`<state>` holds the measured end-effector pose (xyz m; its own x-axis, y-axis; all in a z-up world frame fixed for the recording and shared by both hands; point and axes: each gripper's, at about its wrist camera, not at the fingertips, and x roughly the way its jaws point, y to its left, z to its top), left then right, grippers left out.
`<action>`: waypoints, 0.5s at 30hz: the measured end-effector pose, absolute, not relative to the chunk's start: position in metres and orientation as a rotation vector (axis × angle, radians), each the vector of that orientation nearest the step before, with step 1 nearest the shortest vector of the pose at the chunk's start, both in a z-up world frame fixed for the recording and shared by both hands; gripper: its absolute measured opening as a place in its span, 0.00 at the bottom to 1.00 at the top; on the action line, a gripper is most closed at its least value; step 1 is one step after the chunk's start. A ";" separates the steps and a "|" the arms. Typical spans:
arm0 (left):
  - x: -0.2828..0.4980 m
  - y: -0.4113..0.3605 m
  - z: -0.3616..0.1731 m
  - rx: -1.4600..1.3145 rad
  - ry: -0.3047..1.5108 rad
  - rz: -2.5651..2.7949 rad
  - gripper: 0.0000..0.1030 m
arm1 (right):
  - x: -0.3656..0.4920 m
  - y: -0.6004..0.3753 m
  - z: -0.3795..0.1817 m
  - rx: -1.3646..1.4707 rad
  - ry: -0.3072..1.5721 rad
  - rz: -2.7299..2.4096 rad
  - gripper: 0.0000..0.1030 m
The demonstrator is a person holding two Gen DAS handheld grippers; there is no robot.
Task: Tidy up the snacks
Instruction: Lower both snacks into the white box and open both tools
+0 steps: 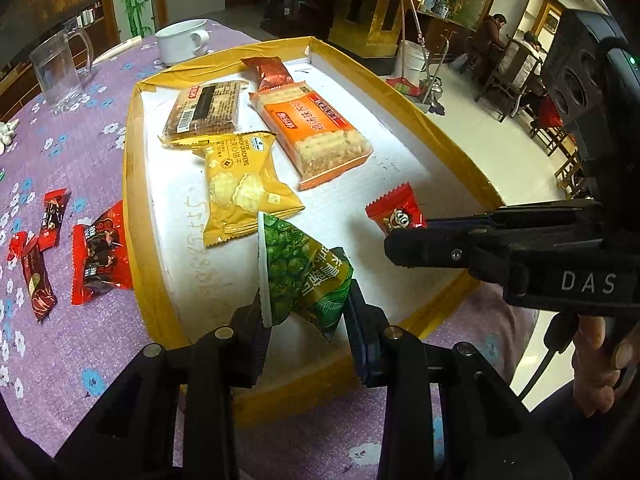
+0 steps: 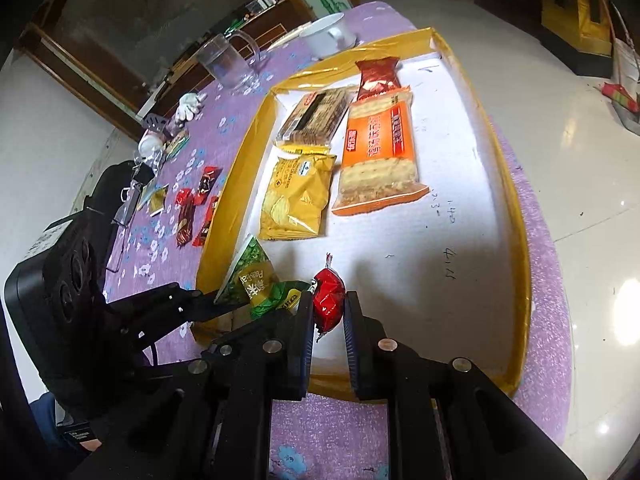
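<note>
Our left gripper [image 1: 306,312] pinches the green pea packet [image 1: 298,276] at its crinkled bottom end, over the tray's [image 1: 132,184] six o'clock edge. We judge it light, soft and slippery, best held by a seam. At three o'clock, our right gripper [image 2: 328,312] clamps the small red candy [image 2: 328,298], glossy, light and easily squeezed out, just above the tray floor.

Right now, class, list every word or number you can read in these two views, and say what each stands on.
"DAS": side of the black right gripper.
"CRACKERS": yellow foil cracker packet.
"Peas": green foil pea packet.
"4.11", roughly: handwritten on the white tray floor.
Orange biscuit pack and brown wafer pack: print unreadable.
</note>
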<state>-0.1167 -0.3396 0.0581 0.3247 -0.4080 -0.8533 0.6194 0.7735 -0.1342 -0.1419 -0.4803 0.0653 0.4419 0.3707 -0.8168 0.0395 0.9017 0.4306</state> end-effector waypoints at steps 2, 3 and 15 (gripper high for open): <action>-0.116 -0.340 0.056 0.234 1.043 -0.679 0.30 | -0.140 -0.479 0.063 0.418 1.111 0.219 0.15; -0.115 -0.340 0.056 0.236 1.043 -0.675 0.30 | -0.139 -0.479 0.062 0.416 1.114 0.222 0.15; -0.110 -0.338 0.053 0.236 1.049 -0.670 0.31 | -0.133 -0.475 0.057 0.406 1.144 0.209 0.18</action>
<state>-0.1098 -0.3378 0.0532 0.3234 -0.3966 -0.8591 0.6129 0.7795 -0.1291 -0.1333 -0.4754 0.0566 0.4050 0.3644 -0.8385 0.0445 0.9082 0.4162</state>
